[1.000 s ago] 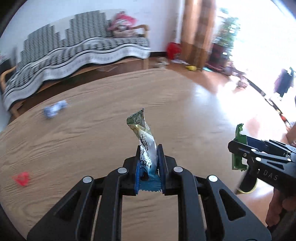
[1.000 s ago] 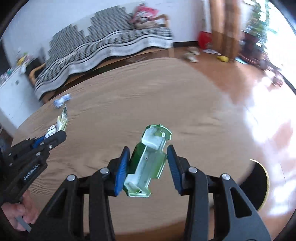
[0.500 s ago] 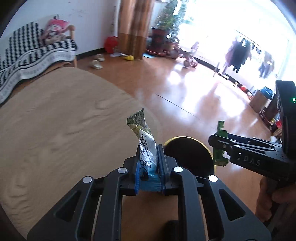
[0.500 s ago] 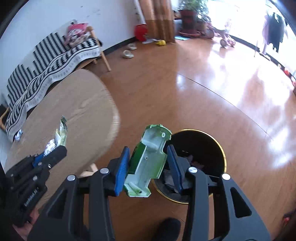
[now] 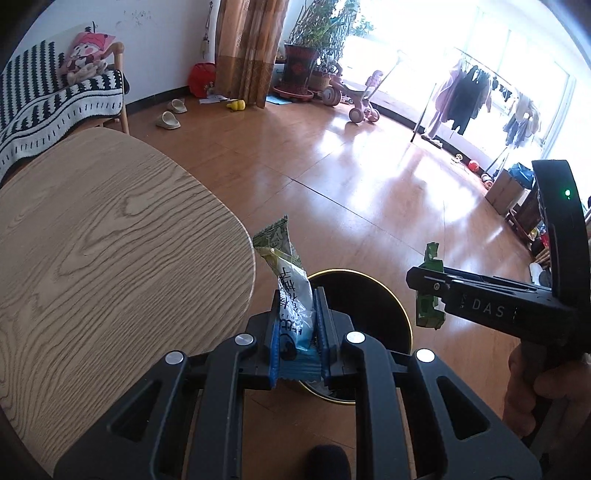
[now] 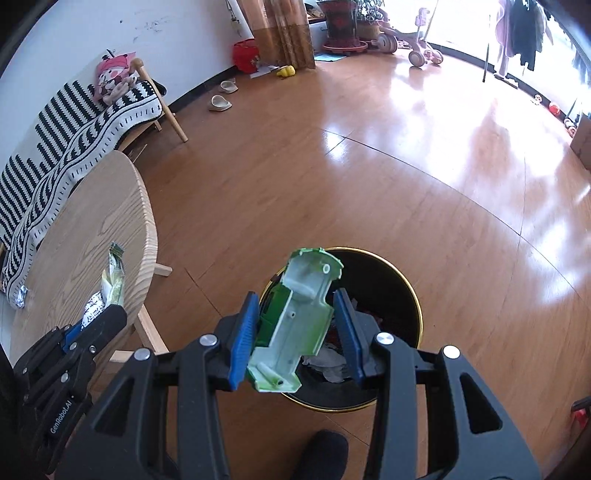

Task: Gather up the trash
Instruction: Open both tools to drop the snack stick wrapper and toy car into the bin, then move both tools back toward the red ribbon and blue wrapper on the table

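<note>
Right wrist view: green plastic toy-car shell (image 6: pixel 295 321) sits between the blue pads (image 6: pixel 242 338) of the right gripper (image 6: pixel 295 334), hollow pale underside facing the camera, nose tilted up and away. Left pad touches its side; a narrow gap shows at the right pad, so firm pinch vs. loose hold: cannot tell. Shell hangs directly above the trash bin (image 6: pixel 413 295), a black bin with a gold rim standing on the wooden floor (image 6: pixel 369 166). Crumpled paper and scraps (image 6: pixel 328 363) lie inside the bin.

Left wrist view: left gripper (image 5: pixel 297 334) is pressed together on a snack wrapper (image 5: pixel 286 273), pinching its lower end; green-and-white upper end stands up, leaning slightly left. Wrapper is above the near-left part of the bin rim (image 5: pixel 399 306), just beside the rounded edge of the wooden table (image 5: pixel 110 258). Right gripper (image 5: pixel 428 286) appears at right, side-on, with the green shell (image 5: pixel 428 291) showing at its tip; person's hand (image 5: pixel 532 387) holds its handle.

Surroundings: small crumpled foil scrap (image 6: pixel 18 295) on the far side of the table. Sofa with black-and-white striped throw (image 6: pixel 74 125) against the wall, pink plush toy (image 6: pixel 112 75) on it. Slippers (image 6: pixel 221 96) on the floor near the curtain (image 6: pixel 284 33); child's tricycle (image 5: pixel 354 99) and potted plant (image 5: pixel 306 55) by the bright window
</note>
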Available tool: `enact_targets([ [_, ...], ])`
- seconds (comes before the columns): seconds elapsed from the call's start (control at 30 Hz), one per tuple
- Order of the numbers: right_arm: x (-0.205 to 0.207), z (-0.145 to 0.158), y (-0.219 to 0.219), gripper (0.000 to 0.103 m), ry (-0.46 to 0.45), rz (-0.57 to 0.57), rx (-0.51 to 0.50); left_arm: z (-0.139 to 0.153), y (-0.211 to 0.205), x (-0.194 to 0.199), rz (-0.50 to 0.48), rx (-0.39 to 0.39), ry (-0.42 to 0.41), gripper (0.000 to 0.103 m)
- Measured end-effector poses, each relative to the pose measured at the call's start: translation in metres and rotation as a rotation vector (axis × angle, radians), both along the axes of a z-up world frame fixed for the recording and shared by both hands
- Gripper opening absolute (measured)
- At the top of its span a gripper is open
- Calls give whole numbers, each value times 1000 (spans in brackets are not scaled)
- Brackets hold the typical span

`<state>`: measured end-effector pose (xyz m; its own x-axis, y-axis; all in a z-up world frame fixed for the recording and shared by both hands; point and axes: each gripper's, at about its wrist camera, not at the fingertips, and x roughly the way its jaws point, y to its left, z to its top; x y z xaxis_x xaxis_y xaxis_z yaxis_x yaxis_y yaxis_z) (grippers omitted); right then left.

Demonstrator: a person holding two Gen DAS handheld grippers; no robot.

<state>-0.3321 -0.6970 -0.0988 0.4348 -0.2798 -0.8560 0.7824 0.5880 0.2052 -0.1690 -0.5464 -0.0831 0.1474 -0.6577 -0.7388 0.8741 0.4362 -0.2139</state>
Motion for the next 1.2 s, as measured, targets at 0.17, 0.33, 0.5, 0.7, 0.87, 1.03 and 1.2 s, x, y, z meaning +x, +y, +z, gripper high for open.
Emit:
enact_targets([
  [0.17,2,-3,-11,68,21,-39,12,-3,-6,-4,-14,-1,17,15],
  [0.33,-10,4,-19,70,-17,-103,21,-10,-17,-11,-48,-4,33,15],
  [0.5,-34,17,-29,72,-78,-189,28,-24,-34,-21,-102,-6,93,15],
  [0.7,-49,30,-35,75,-124,-235,5,-42,-59,-42,-179,0,122,16],
  [0.87,-51,37,-36,76,-155,-240,8,-58,-81,-55,-194,23,148,20],
  [1.03,-42,41,-33,78,-183,-215,20,-64,-87,-55,-187,34,104,71],
  [1.2,-23,47,-24,78,-195,-182,27,-57,-75,-39,-153,30,109,72],
])
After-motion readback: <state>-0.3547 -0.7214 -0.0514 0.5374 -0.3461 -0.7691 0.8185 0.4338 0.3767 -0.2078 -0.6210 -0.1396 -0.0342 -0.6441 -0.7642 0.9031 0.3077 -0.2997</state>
